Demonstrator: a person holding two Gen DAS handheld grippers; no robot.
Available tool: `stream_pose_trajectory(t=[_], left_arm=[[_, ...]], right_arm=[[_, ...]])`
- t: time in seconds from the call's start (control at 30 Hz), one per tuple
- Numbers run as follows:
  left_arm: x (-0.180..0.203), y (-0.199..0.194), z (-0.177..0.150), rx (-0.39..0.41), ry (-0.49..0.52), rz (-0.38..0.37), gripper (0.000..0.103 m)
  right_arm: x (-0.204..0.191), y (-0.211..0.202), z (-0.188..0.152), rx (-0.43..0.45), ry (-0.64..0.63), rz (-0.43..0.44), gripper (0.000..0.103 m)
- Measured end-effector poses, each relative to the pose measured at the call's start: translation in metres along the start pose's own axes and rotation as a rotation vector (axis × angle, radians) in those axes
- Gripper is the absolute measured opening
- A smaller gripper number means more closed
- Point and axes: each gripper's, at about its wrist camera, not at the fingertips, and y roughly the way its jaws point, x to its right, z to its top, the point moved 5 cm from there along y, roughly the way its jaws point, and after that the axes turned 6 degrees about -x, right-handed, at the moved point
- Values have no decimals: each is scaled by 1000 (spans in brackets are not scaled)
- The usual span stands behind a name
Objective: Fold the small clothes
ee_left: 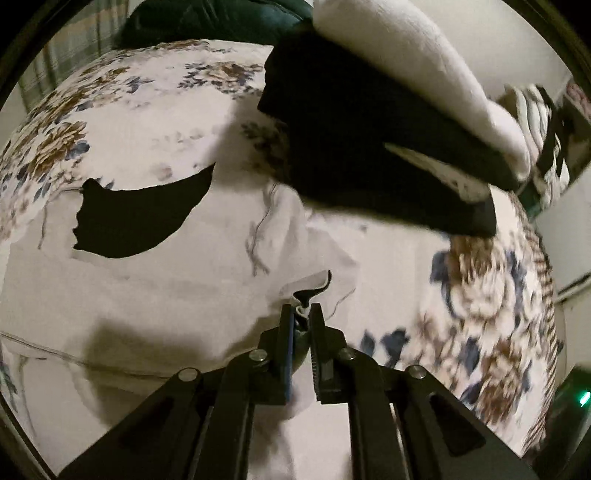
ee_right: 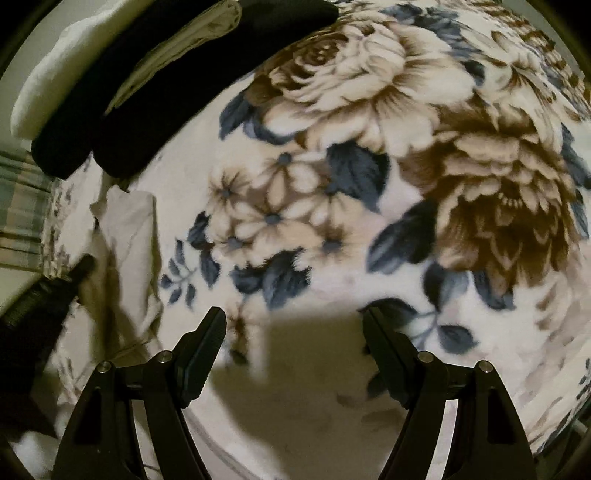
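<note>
My left gripper is shut on the edge of a white garment that lies spread over the floral blanket; a bit of white and black fabric sticks out between the fingers. A black cloth piece lies on the garment to the left. My right gripper is open and empty above the floral blanket. The white garment also shows in the right wrist view at the left, with the other gripper's dark body beside it.
A stack of folded black and white clothes sits at the back right in the left wrist view, and at the top left in the right wrist view. A dark green cushion lies beyond. Plaid fabric is at the left edge.
</note>
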Motion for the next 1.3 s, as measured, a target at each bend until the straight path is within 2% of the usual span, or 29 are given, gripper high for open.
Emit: stream_pose_trajectory(t=[0.03,0.07,0.1,0.13,0.23,0.4,0.57,0.63,0.67,0.7,0.73,0.87,0.9,0.97,1.17,1.23,1.27,1.3], left_arm=[[-6,-5,-1,-12,3,-4,33],[-16,-12,-3,-17,-8,-13,69],[-29,-23,-5,-12,-31,-17,88],[-43,-34,-6,4,-54,-8,102],[-102,-69,-11,48,-144,45,102],[-199,-85,-21,30,-260,240,102],[-258,-62,-14,-8,-321,342,102],[-270,-51,-10,-23,-323,352,102],[-275,-47,-8,-32,-321,361,102],[-279,-41,-7,-39,-318,361,102],[-283,-37,-6,-50,-314,360,102],[-293,-17,-11,-103,-286,377,102],[-295,-13,-12,-116,-284,375,102],[-300,-7,-16,-140,-290,347,102],[-305,-33,-13,-122,-279,317,102],[-305,-46,-12,-102,-270,327,102],[-306,-48,-13,-111,-265,343,102],[-308,-46,-12,-129,-262,349,102]], right_arm=[[1,-6,1,0,6,18,79],[1,-12,2,2,10,32,79],[-2,-17,2,1,13,42,79],[-3,-23,4,1,17,65,79],[-25,-35,12,-22,0,136,79],[-101,-20,11,-95,-93,234,79],[-151,18,16,-107,-174,171,78],[-159,42,19,-137,-169,130,59],[-160,50,20,-153,-175,106,36],[-160,59,19,-169,-181,78,18],[-159,62,17,-166,-191,56,12],[-149,50,11,-111,-206,-3,7],[-144,50,10,-112,-201,-27,3],[-131,56,9,-140,-177,-59,3],[-139,54,12,-193,-133,-15,5],[-143,44,12,-186,-116,32,19],[-142,39,14,-179,-113,52,37],[-142,37,13,-175,-110,69,47]])
